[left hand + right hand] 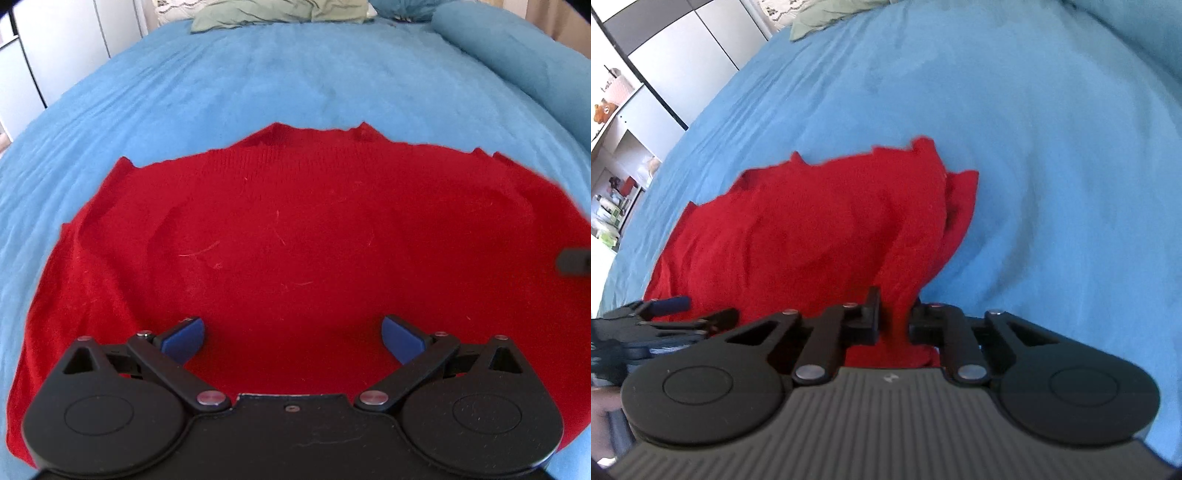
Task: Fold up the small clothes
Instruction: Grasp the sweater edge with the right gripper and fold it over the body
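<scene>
A red knit garment [295,240] lies spread on the blue bed cover [295,74]. My left gripper [293,338] is open, its blue-padded fingers [184,338] wide apart just above the garment's near edge, holding nothing. In the right wrist view the same red garment [812,229] is bunched and lifted at its near right side. My right gripper [894,321] is shut on that raised fold of red cloth. The left gripper [665,306] shows at the left edge of the right wrist view. A dark tip of the right gripper [574,260] shows at the right edge of the left wrist view.
A green pillow [280,13] lies at the head of the bed. A rolled blue bolster [517,59] lies along the far right. White wardrobe doors [683,48] and shelves with small items [617,192] stand left of the bed.
</scene>
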`<state>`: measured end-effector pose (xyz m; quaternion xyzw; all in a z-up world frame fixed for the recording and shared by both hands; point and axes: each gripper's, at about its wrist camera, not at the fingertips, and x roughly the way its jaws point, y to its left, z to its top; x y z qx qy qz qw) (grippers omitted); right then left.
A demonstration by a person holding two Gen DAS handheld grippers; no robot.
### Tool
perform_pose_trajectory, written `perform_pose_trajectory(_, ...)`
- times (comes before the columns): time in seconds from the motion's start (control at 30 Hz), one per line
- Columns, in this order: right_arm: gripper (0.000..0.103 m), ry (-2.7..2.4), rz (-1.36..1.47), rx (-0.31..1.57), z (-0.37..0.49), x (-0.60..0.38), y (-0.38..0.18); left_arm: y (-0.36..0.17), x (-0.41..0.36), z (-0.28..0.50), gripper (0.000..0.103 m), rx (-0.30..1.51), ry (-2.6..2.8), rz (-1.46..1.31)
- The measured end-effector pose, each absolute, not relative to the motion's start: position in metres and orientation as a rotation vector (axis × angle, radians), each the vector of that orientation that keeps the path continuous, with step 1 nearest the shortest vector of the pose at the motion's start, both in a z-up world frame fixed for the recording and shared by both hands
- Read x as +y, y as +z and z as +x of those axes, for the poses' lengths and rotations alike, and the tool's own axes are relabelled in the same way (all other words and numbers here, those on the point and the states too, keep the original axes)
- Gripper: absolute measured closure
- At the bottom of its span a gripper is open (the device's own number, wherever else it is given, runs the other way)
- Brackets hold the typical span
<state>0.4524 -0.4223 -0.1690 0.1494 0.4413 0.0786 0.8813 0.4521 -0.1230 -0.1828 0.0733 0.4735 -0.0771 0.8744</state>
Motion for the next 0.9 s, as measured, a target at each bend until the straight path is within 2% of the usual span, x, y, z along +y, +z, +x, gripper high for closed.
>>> perform_pose_trajectory(0.13, 0.076, 0.195, 0.295, 0.898, 0.458, -0.389, -0.129, -0.176, -0.119, 0.463, 0.0, 1.052, -0.193, 0.149)
perform_pose_trajectory(0.2, 0.077, 0.227, 0.283, 0.883, 0.463, -0.364, -0.107, -0.166, -0.107, 0.463, 0.004, 1.061, -0.207, 0.132)
perform_pose_trajectory(0.4, 0.077, 0.397, 0.202, 0.851, 0.492, -0.239, -0.058, -0.13, -0.029, 0.457, 0.004, 1.034, -0.174, 0.065)
perform_pose_trajectory(0.5, 0.077, 0.459, 0.143, 0.878, 0.508, -0.162, -0.071, -0.124, 0.02, 0.455, 0.004, 1.041, -0.142, 0.035)
perform_pose_trajectory(0.67, 0.076, 0.439, -0.011, 0.973, 0.523, -0.061, -0.145, -0.141, 0.09, 0.444, 0.004, 1.072, -0.12, -0.02)
perform_pose_trajectory(0.73, 0.071, 0.436, -0.057, 0.952, 0.517, -0.047, -0.16, -0.146, 0.104, 0.436, 0.004, 1.072, -0.126, -0.026)
perform_pose_trajectory(0.77, 0.06, 0.441, -0.081, 0.936, 0.513, -0.045, -0.158, -0.147, 0.108, 0.432, 0.004, 1.068, -0.132, -0.028)
perform_pose_trajectory(0.8, 0.041, 0.461, -0.102, 0.907, 0.506, -0.045, -0.151, -0.148, 0.11, 0.427, 0.004, 1.063, -0.14, -0.03)
perform_pose_trajectory(0.87, 0.022, 0.482, -0.122, 0.833, 0.49, -0.052, -0.13, -0.146, 0.112, 0.419, 0.004, 1.05, -0.159, -0.032)
perform_pose_trajectory(0.9, 0.02, 0.492, -0.124, 0.79, 0.48, -0.061, -0.118, -0.145, 0.113, 0.414, 0.004, 1.045, -0.162, -0.031)
